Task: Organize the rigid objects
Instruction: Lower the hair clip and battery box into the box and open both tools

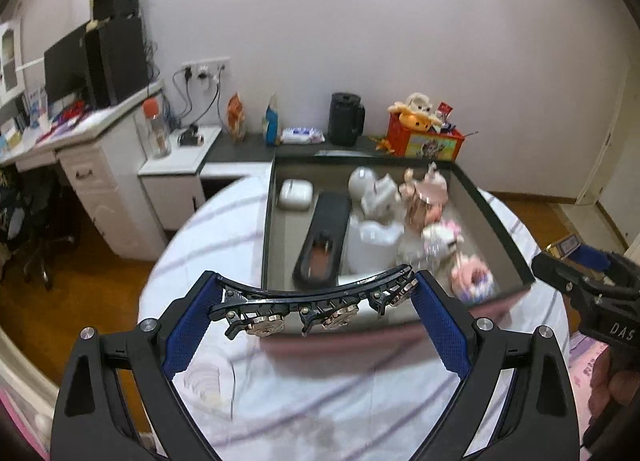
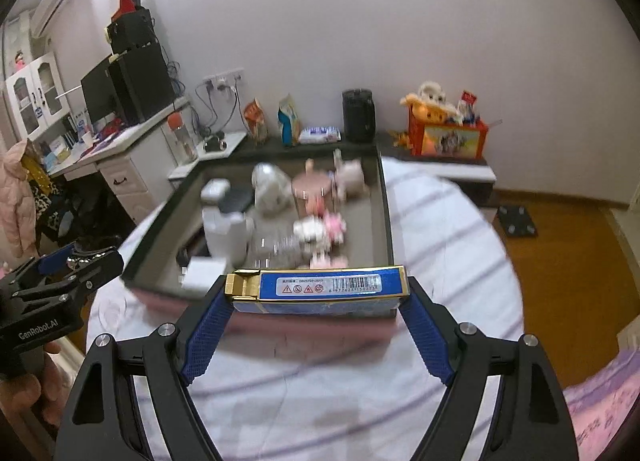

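My left gripper [image 1: 316, 297] is shut on a black hair clip with metal flower studs [image 1: 316, 303], held crosswise above the near edge of a dark open box [image 1: 496, 217]. My right gripper [image 2: 320, 291] is shut on a blue and gold flat pack [image 2: 328, 289] with a barcode, held above the box's near rim [image 2: 384, 213]. The box sits on a bed with a white striped sheet [image 1: 320, 389] and holds a white earbud case [image 1: 295, 194], a black glasses case [image 1: 324, 239], white containers and small pink and white toys. The right gripper also shows at the right edge of the left wrist view [image 1: 588, 281].
A dark low shelf behind the bed carries snack bags [image 1: 236, 117], a wipes pack [image 1: 302, 136], a black jug [image 1: 346, 119] and a red toy bin [image 1: 424, 137]. A white desk [image 1: 80, 141] with monitor stands at left. Wooden floor surrounds the bed.
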`<state>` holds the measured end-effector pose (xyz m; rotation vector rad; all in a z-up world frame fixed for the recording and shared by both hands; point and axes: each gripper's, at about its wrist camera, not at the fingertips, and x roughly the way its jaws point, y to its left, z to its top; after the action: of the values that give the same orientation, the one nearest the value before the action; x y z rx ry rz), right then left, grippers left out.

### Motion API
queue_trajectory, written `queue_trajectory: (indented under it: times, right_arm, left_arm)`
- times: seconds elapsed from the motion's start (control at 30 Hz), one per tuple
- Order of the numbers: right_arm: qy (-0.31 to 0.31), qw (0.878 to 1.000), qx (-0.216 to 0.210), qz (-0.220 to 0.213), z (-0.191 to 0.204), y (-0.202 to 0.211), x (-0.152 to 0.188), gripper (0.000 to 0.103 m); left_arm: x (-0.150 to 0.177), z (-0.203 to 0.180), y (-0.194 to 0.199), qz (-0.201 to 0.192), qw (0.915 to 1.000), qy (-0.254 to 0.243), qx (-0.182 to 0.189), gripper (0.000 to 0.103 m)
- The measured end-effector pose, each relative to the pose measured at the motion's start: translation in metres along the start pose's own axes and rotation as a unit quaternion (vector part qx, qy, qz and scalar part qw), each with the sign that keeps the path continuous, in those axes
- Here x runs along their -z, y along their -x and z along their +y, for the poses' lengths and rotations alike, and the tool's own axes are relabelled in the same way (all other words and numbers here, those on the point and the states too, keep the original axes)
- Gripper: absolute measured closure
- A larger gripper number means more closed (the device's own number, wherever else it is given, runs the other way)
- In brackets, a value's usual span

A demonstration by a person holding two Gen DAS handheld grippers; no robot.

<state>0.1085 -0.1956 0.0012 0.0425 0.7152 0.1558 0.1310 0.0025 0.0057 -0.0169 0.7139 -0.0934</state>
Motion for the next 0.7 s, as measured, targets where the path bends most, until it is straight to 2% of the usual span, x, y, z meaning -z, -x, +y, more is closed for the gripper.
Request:
queue_trajectory:
  times: [0.13,0.3,0.7]
  right_arm:
    - [-0.001,1.0,-0.004,-0.005,0.0,-0.014,-0.029,0.02]
    - [0.014,1.0,-0.006,0.012,0.005,-0.046,-0.054,0.02]
    - [0.048,0.996,0.019,0.073,0.006,-0.122,-0.052,0.02]
  left_arm:
    - [-0.02,-0.004,-0.02,-0.001,0.9999,-0.014,0.001,0.007]
    - [-0.037,-0.004,-0.051,0.011,0.9996,-0.025,0.002,0.007]
    - [-0.058,-0.011,-0.134,0.07,0.9959,-0.058,0.002,0.007]
